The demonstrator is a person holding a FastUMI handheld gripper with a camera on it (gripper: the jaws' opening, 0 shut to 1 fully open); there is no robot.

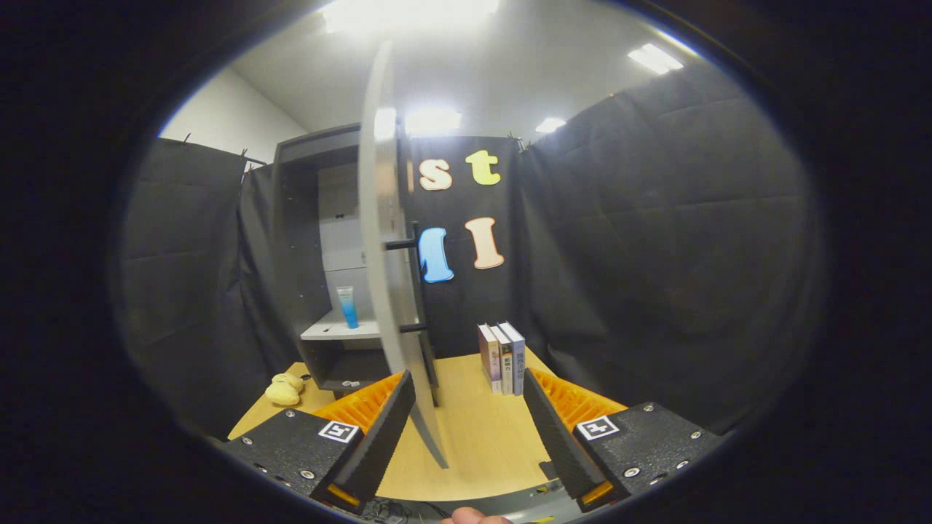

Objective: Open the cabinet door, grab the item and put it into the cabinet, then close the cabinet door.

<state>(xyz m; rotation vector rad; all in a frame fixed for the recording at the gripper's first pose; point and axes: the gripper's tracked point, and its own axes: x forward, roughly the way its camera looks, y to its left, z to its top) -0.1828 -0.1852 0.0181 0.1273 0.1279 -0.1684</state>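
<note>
The grey cabinet (306,218) stands at the back left of the wooden table (477,437). Its door (378,240) is swung wide and seen edge-on, with a black bar handle (416,276) on its right face. A blue and white tube (348,306) stands upright on the cabinet's shelf (338,331). My gripper (470,397) is open, its black and orange fingers (382,426) spread apart with nothing between them. The door's lower edge comes down just right of the left finger. The handle sits beyond and above the fingers.
Three books (502,356) stand upright on the table just beyond the right finger. A yellow soft object (284,389) lies at the table's left edge near the cabinet's base. Black cloth walls surround the table. A fingertip (473,517) shows below the gripper.
</note>
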